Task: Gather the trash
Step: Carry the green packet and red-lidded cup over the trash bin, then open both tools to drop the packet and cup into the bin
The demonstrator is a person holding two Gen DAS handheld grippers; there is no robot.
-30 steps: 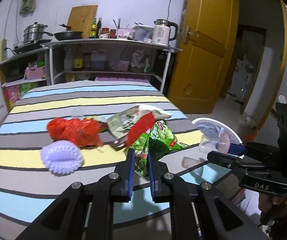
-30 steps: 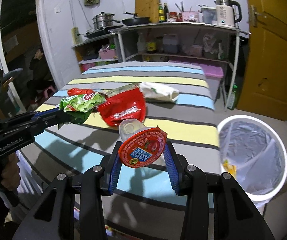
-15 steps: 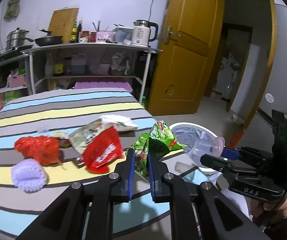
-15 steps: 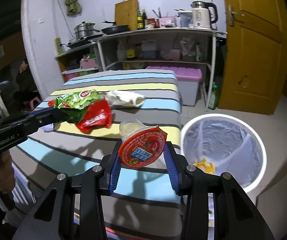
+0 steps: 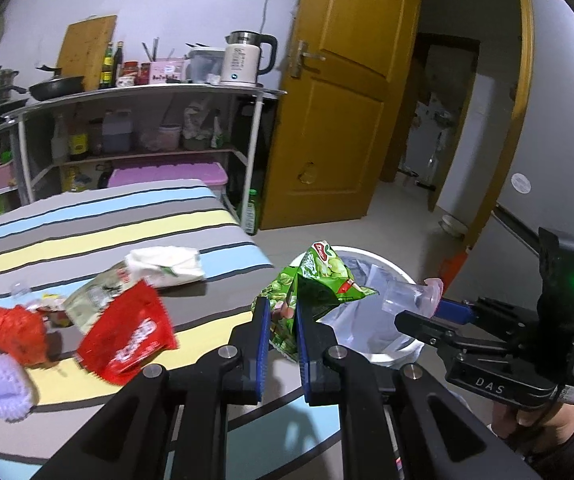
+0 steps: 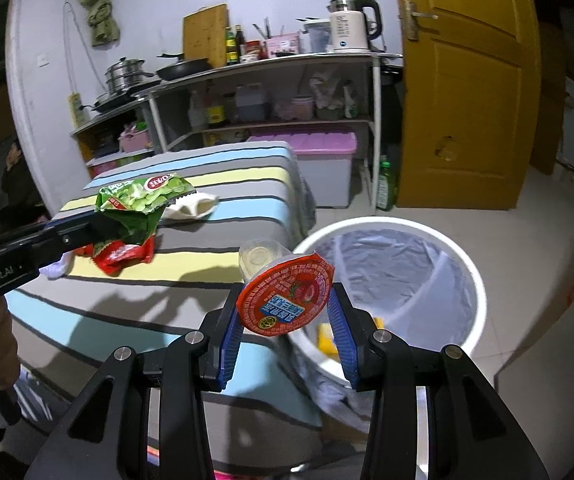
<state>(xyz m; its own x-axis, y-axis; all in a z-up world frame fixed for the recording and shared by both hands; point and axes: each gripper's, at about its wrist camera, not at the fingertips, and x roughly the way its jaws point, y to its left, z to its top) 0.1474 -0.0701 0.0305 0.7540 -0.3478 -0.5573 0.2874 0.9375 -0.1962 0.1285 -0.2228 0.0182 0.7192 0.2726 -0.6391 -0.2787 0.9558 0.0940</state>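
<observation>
While both grippers hold trash, we carry it over the bin (image 6: 475,280) before letting go. Our left gripper (image 5: 281,344) is pinched narrow on the green bag (image 5: 319,280), which hangs at the bin's rim around nine o'clock. Our right gripper (image 6: 285,332) clamps the cup (image 6: 283,292) across its wide body, just short of the rim (about eight o'clock). We centre each over the liner, then release low, so nothing drops onto the floor.

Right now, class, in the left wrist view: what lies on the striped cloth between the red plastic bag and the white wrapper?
A red snack packet and a pale printed wrapper lie between the red plastic bag and the white wrapper.
</observation>
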